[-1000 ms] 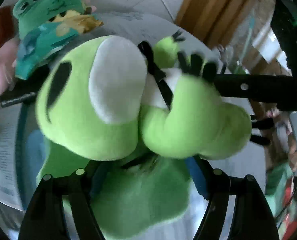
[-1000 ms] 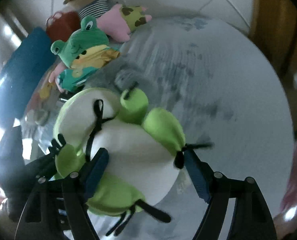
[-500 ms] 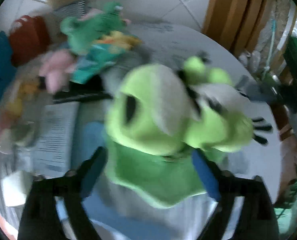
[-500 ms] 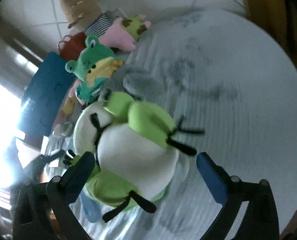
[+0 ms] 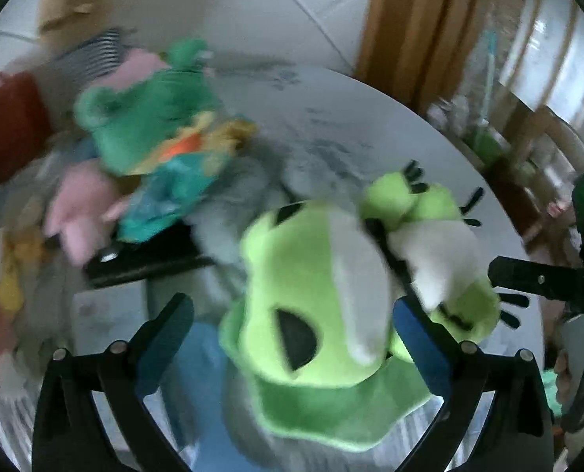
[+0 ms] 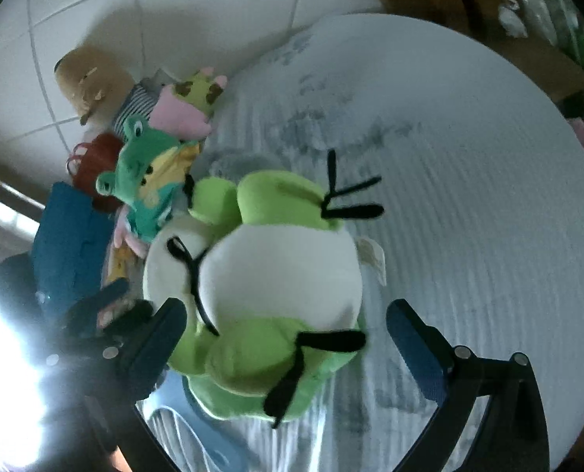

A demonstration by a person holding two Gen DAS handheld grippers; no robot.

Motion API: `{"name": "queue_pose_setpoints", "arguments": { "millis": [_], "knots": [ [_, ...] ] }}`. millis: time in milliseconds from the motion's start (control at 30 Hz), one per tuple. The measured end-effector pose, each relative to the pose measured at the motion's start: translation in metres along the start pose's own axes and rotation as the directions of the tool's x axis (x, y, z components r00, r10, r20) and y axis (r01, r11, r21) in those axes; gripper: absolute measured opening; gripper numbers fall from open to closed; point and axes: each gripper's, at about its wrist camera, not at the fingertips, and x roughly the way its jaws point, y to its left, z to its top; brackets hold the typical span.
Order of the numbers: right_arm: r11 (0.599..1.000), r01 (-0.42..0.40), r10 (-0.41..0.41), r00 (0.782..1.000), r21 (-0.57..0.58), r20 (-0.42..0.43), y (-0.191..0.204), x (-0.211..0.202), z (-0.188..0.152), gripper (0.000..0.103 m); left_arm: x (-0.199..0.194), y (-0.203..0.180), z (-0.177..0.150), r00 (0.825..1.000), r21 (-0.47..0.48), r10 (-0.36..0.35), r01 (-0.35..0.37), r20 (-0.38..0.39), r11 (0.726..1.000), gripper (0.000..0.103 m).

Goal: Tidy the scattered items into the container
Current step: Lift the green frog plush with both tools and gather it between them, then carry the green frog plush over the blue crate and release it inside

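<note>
A light green frog plush [image 5: 311, 275] with a white belly [image 6: 276, 275] lies on its back on the round white table [image 6: 468, 165]. My left gripper [image 5: 292, 326] straddles its head and its jaws are opening; the left pad stands clear of the plush. My right gripper [image 6: 286, 326] is open around the body, its right fingertip [image 6: 406, 334] well off the plush. A light blue container rim [image 6: 201, 428] shows under the plush.
At the table's far left is a pile of toys: a dark green frog plush [image 6: 142, 165] in yellow and teal, a pink plush [image 6: 181, 118], a brown plush [image 6: 91, 82], a red item [image 6: 99, 157]. A dark blue cushion [image 6: 67, 236] lies beside them.
Both grippers' jaws have spread wide off the light green frog plush, which now lies loose. The left gripper has drawn back and up. The right gripper has rolled.
</note>
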Motion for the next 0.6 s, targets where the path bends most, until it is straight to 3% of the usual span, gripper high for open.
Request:
{"name": "queue_pose_setpoints", "arguments": {
  "millis": [133, 167, 267, 500, 567, 600],
  "knots": [
    [0.998, 0.062, -0.064, 0.990, -0.023, -0.126, -0.004, 0.045, 0.006, 0.103, 0.048, -0.007, -0.004, 0.995, -0.013, -0.021, 0.019, -0.102, 1.000, 0.103],
    [0.998, 0.058, -0.060, 0.987, -0.021, -0.148, -0.007, 0.058, 0.004, 0.103, 0.053, -0.004, -0.005, 0.995, -0.039, -0.038, 0.034, -0.097, 0.999, 0.103],
    [0.999, -0.034, 0.036, 0.995, 0.027, -0.092, -0.014, 0.070, 0.001, 0.103, 0.056, 0.005, -0.004, 0.995, -0.082, -0.078, 0.072, -0.064, 0.994, 0.103],
    [0.997, -0.046, 0.040, 0.994, -0.058, -0.106, -0.008, 0.082, 0.006, 0.102, 0.064, 0.016, -0.010, 0.986, -0.120, -0.157, 0.150, -0.051, 0.981, 0.103],
    [0.996, -0.031, 0.021, 0.994, -0.086, -0.111, -0.007, 0.083, 0.004, 0.101, 0.064, 0.016, -0.013, 0.983, -0.131, -0.181, 0.174, -0.040, 0.976, 0.094],
    [0.995, -0.017, 0.005, 0.993, -0.096, -0.116, -0.003, 0.083, 0.004, 0.095, 0.061, 0.012, -0.013, 0.985, -0.126, -0.173, 0.168, -0.027, 0.978, 0.083]
  ]
}}
